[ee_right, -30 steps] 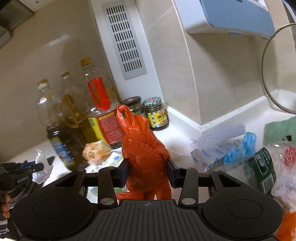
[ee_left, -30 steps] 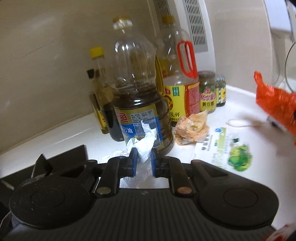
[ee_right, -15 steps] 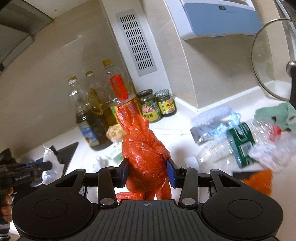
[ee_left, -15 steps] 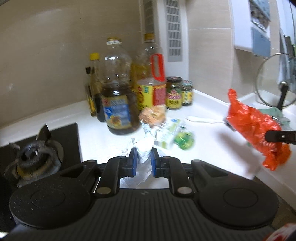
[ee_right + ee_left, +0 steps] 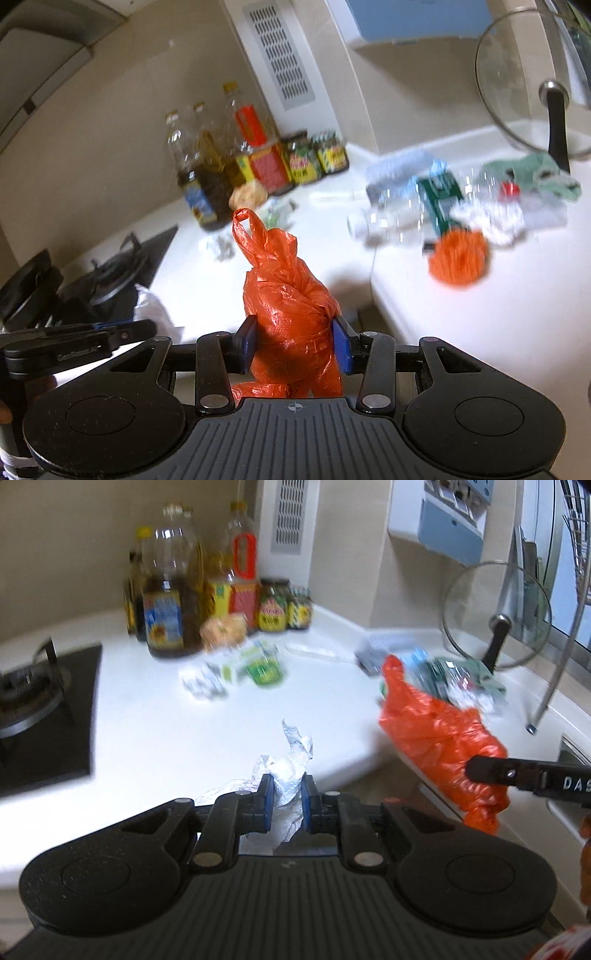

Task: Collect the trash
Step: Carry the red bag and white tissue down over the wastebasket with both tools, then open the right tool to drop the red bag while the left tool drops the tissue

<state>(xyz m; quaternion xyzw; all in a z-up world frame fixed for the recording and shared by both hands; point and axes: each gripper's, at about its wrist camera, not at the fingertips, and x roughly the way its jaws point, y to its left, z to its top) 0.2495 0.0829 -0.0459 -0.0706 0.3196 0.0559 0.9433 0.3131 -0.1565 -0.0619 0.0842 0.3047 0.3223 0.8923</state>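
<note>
My left tongs are pinching a crumpled white wrapper, which sticks up and forward out of the blue pads. My right tongs are clamped on a knotted orange bag, its long axis standing upright between the pads with the handle loop at the top. Both loads hang in the air off the front edge of the white counter.

The relation that matters, as I judge it, is wrapper to bag: from the left tongs the bag lies to the right and a little ahead, close by, and the right tongs' finger crosses in front of it. In the right wrist view the left tongs sit low to the left, just beside the bag. I cannot see an open mouth on the bag; it looks tied, so whether the wrapper goes in there or elsewhere I cannot tell.

More trash lies ahead on the counter: a small foil scrap and a green-and-white packet forward of the left tongs, and a clear plastic bottle with an orange mesh ball forward and right of the right tongs, nearer that hand. Behind stand oil bottles and jars against the wall, a stove burner far left, and a glass lid far right. Both views are blurred.
</note>
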